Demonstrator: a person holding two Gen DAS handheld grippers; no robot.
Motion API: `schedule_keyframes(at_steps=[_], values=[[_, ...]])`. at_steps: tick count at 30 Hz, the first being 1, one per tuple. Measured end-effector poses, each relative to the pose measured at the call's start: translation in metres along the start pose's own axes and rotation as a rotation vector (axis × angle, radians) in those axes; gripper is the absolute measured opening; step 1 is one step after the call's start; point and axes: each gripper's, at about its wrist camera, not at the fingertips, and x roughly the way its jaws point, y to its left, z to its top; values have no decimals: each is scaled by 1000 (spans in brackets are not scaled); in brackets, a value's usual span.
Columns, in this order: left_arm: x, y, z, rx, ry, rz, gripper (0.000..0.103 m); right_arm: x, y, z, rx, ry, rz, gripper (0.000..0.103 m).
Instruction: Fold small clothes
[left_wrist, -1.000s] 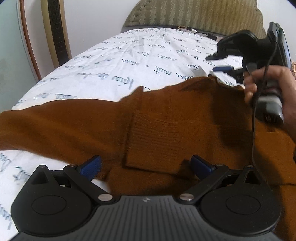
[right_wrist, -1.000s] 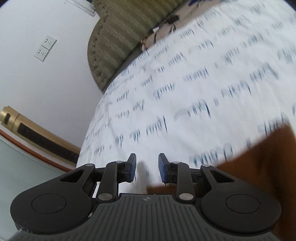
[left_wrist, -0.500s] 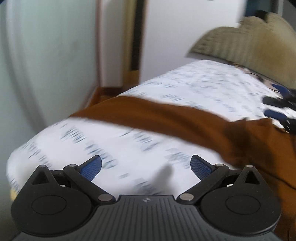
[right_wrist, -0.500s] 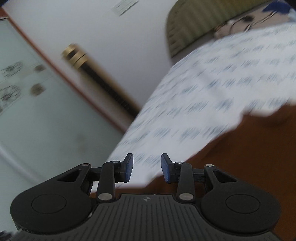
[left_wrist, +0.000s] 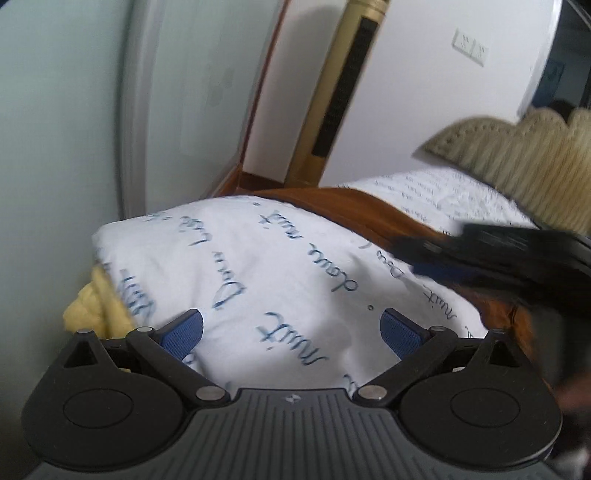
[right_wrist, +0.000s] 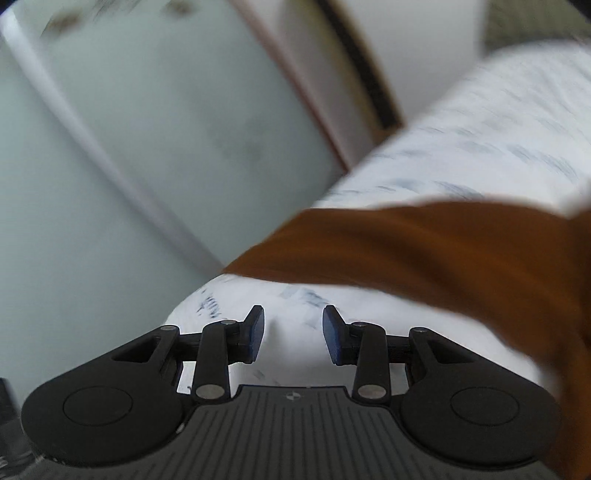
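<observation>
1. Stretching across the printed bedsheet (left_wrist: 280, 258), the brown sweater's sleeve (right_wrist: 424, 243) runs toward the bed's edge.
2. Right gripper (right_wrist: 293, 334), partly parted and empty, is nearer it.
3. Left gripper (left_wrist: 291, 332) gapes wide, holding nothing.

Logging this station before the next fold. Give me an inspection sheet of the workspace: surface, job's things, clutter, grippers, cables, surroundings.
Surface: bed under a white sheet printed with blue script.
Job's things: brown sweater, a long strip stretched across the sheet, not gripped.
Clutter: yellow fabric bunched at the bed's left edge.
Grippers: left gripper wide open over bare sheet; right gripper open, empty, short of the sweater.
Cables: nothing seen.
Surroundings: pale green glass panel, gold floor-standing unit, wall sockets, beige headboard.
</observation>
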Motion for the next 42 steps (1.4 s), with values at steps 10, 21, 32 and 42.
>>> schedule_keyframes(at_steps=[10, 21, 32, 42], values=[[-8, 41, -13, -40, 11, 6, 103, 88, 106, 40, -496, 128, -138, 42], [-18, 37, -10, -42, 20, -35, 103, 127, 138, 26, -720, 214, -252, 48], [34, 67, 90, -196, 59, -79, 103, 84, 104, 33, -527, 131, -218, 8], [114, 68, 114, -360, 245, -61, 103, 53, 102, 14, -543, -5, -235, 8]])
